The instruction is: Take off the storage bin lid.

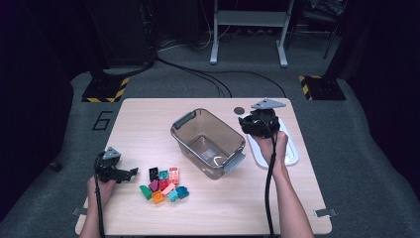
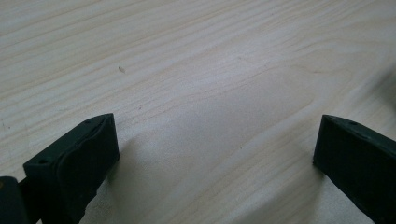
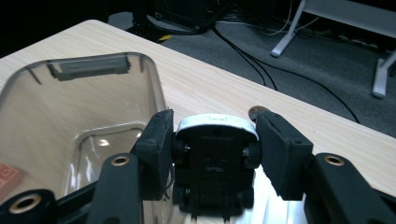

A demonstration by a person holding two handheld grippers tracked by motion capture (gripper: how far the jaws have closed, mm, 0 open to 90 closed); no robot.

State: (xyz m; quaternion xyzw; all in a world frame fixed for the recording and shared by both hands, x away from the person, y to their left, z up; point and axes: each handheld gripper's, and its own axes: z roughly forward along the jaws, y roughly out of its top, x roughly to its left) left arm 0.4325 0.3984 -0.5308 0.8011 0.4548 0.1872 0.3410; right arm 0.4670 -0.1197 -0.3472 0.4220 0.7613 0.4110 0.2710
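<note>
The little toy car (image 3: 214, 163) (seen from underneath, wheels and all) sits squeezed in the right gripper (image 3: 212, 147) beside the empty clear bin (image 1: 184, 140), not dropped in yet, while the left gripper (image 2: 215, 154) waits wide open near the blocks (image 1: 164, 184).

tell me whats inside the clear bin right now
The clear bin looks empty: only its see-through floor with glare and the table beneath. The right tool, gripping a small black toy car, hides part of the near wall in its own view.
</note>
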